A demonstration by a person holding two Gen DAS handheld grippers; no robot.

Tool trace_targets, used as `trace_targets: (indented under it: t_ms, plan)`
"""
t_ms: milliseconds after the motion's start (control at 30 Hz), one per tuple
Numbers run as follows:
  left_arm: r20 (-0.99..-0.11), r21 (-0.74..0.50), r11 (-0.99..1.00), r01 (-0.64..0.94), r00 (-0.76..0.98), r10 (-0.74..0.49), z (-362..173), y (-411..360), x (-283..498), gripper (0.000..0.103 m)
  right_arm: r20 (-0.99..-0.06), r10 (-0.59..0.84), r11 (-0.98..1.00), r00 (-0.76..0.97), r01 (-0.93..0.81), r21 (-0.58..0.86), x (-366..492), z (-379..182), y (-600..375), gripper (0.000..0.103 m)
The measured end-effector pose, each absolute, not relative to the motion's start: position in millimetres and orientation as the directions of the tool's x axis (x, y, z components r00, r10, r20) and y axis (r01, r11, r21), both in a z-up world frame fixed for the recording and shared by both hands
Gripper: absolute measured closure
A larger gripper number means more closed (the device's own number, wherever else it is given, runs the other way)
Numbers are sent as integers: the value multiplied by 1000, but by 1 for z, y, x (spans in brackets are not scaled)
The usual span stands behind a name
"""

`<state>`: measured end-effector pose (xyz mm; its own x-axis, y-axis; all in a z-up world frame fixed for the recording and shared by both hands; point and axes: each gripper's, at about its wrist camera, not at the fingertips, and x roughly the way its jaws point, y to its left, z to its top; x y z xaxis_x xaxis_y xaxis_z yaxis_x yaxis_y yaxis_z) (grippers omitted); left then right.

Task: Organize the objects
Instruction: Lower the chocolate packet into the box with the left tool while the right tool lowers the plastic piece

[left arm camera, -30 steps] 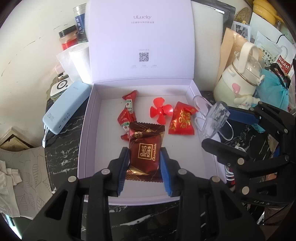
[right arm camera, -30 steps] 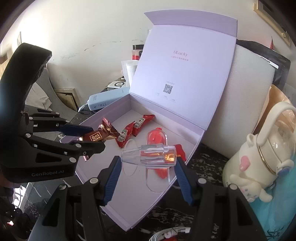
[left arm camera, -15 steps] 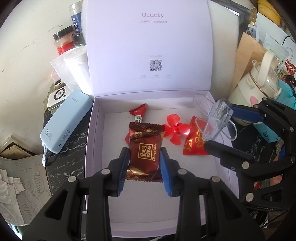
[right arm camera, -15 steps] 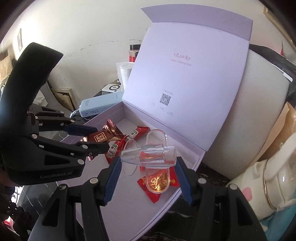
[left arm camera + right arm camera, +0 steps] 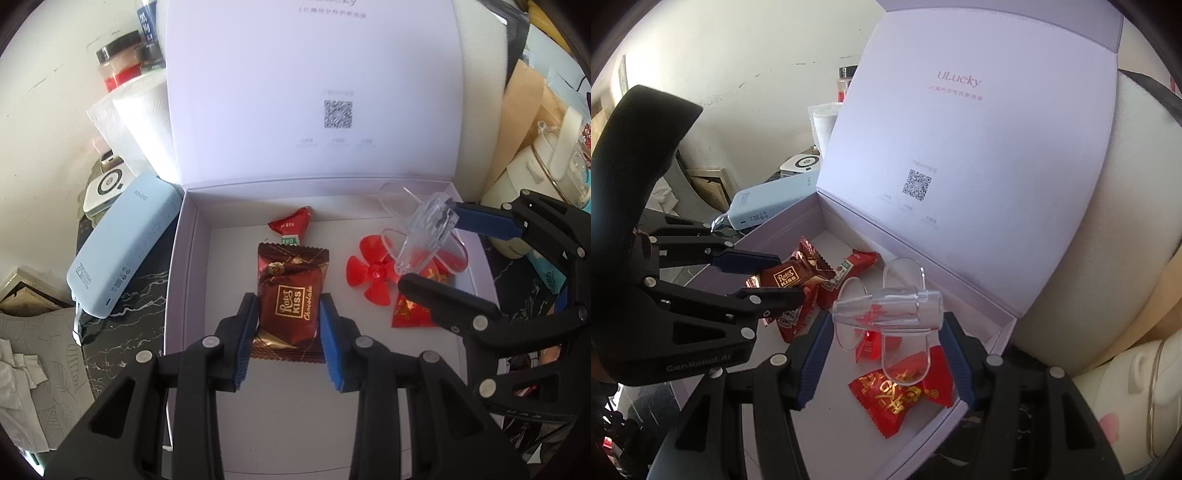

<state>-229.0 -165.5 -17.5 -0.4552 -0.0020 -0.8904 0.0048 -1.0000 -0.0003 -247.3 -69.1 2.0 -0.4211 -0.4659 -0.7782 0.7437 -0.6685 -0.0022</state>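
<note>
- Box lid (image 5: 310, 92): top edge cut off by the frame in the left wrist view; small print under the QR code (image 5: 337, 114) too faint to read.
- Red candy (image 5: 291, 225), far side of box: lower part hidden behind the held chocolate packet (image 5: 290, 302).
- Red-and-gold candy (image 5: 412, 312), right: partly covered by the right gripper's black finger (image 5: 443, 301).
- Jars (image 5: 122, 70), far left: bases hidden behind the paper roll (image 5: 144, 118); labels blurred.
- White kettle (image 5: 1134, 398): cut off at the right edge in the right wrist view.
</note>
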Motion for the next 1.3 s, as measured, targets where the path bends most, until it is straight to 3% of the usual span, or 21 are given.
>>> trace_targets:
  t_ms: [767, 1300]
  plan:
    - [-935, -73, -997, 9, -348, 65, -51, -170, -226, 71, -814, -387, -684, -434, 727, -63, -251, -17, -91, 43]
    - [-920, -53, -998, 24, -391, 40, -34, -169, -209, 71, -831, -376, -670, -409, 740, -61, -237, -9, -90, 43]
